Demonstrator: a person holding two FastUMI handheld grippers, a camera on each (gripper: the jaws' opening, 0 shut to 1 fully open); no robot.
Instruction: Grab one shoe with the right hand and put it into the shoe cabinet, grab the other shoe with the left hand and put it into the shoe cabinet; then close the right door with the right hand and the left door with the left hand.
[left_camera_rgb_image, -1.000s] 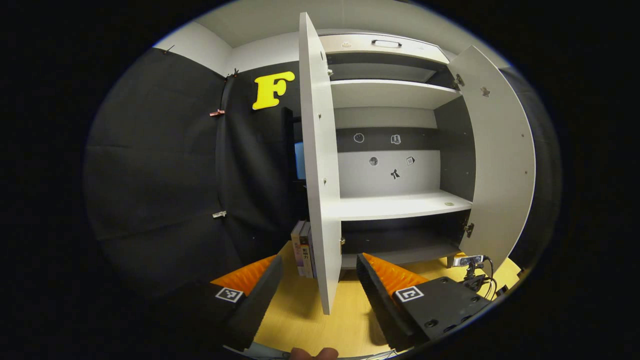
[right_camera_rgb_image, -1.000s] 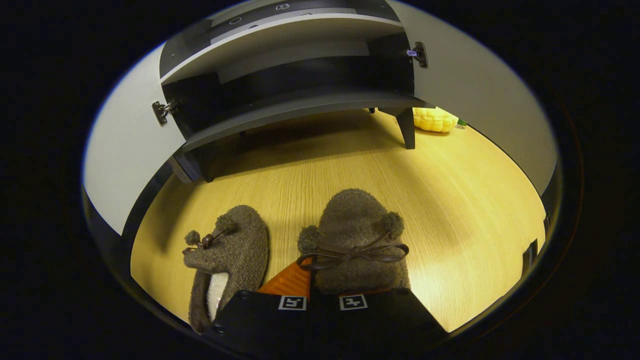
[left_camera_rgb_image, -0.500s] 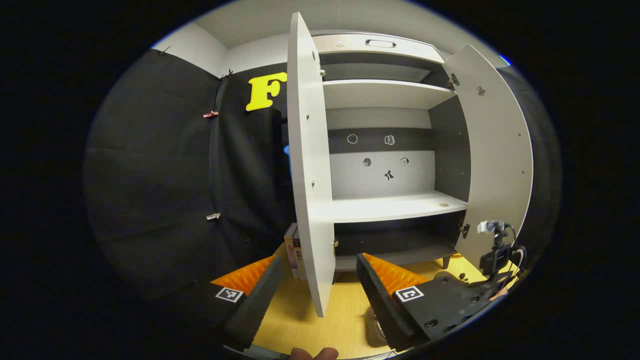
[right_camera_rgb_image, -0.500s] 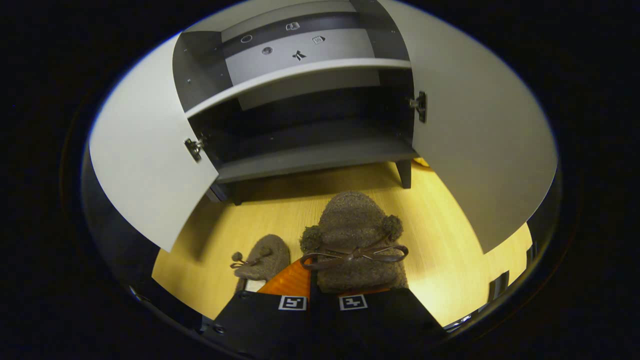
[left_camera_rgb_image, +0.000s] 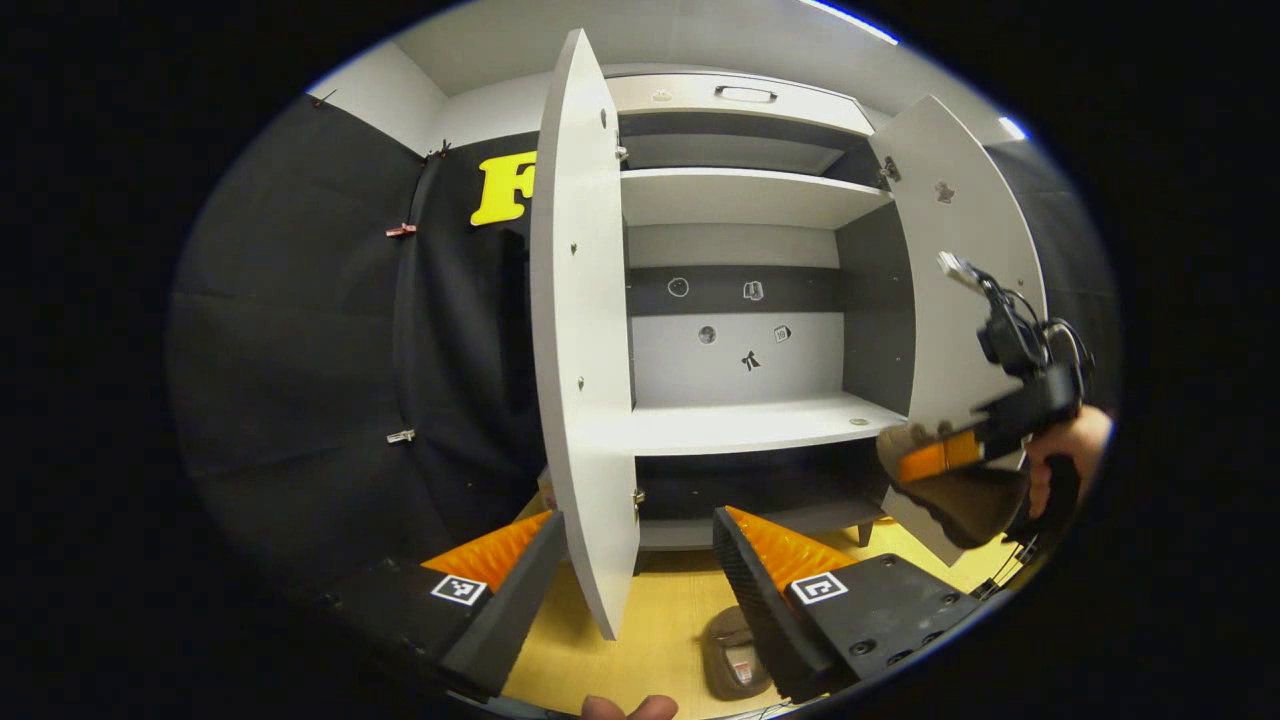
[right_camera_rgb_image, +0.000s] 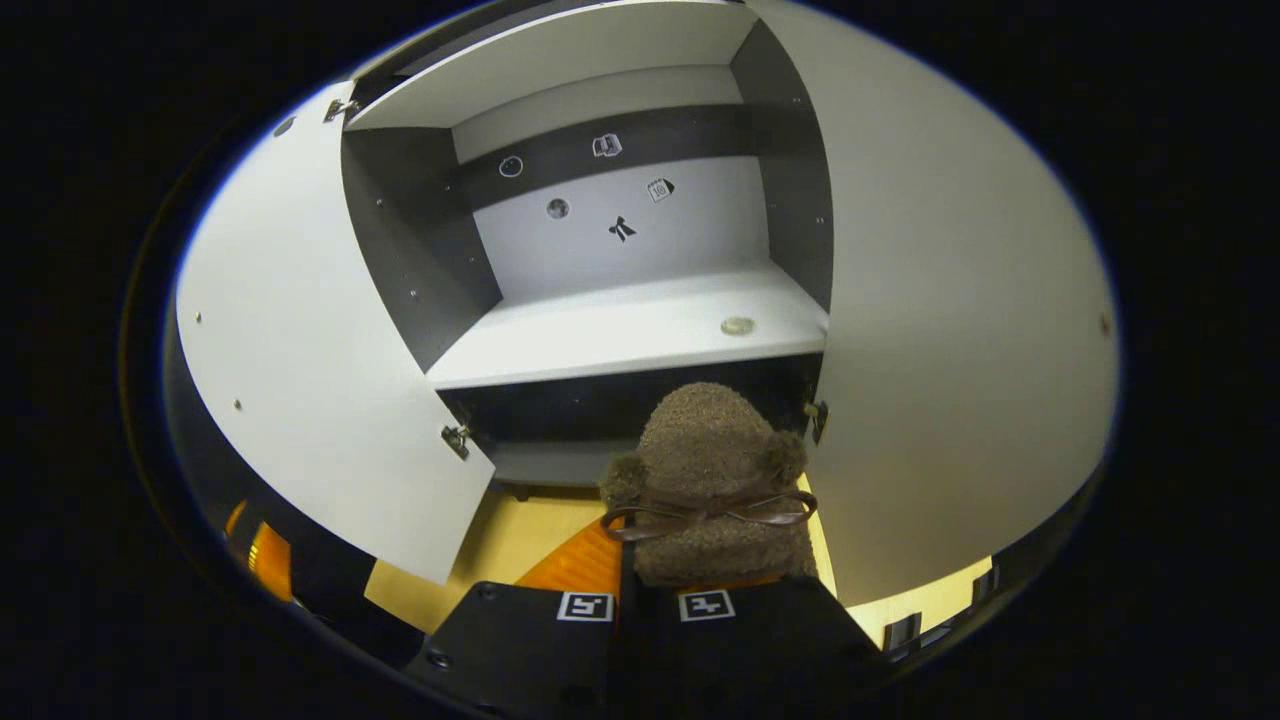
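Observation:
A brown fuzzy slipper (right_camera_rgb_image: 705, 470) with a bow and pom-poms hangs in the air, toe towards the cabinet. My right gripper (right_camera_rgb_image: 640, 570) is shut on its heel end. It is level with the dark lower compartment (right_camera_rgb_image: 560, 415), just below the white middle shelf (right_camera_rgb_image: 620, 335). In the left gripper view a hand holds that gripper (left_camera_rgb_image: 925, 465) and the slipper (left_camera_rgb_image: 960, 500) in front of the right door (left_camera_rgb_image: 960, 250). The second slipper (left_camera_rgb_image: 735, 655) lies on the wooden floor. Above it my left gripper (left_camera_rgb_image: 638, 518) is open and holds nothing, close to the left door (left_camera_rgb_image: 575, 400).
Both cabinet doors stand wide open, the left door (right_camera_rgb_image: 300, 380) and the right door (right_camera_rgb_image: 950, 350) flanking the slipper's path. A small round object (right_camera_rgb_image: 738, 325) lies on the middle shelf. An upper shelf (left_camera_rgb_image: 740, 195) and a drawer (left_camera_rgb_image: 745, 93) sit above. Black cloth wall (left_camera_rgb_image: 300, 350) at left.
My right gripper has lifted its slipper off the floor up to the cabinet's lower opening. The left gripper has shifted a little, bringing the second slipper on the floor into sight.

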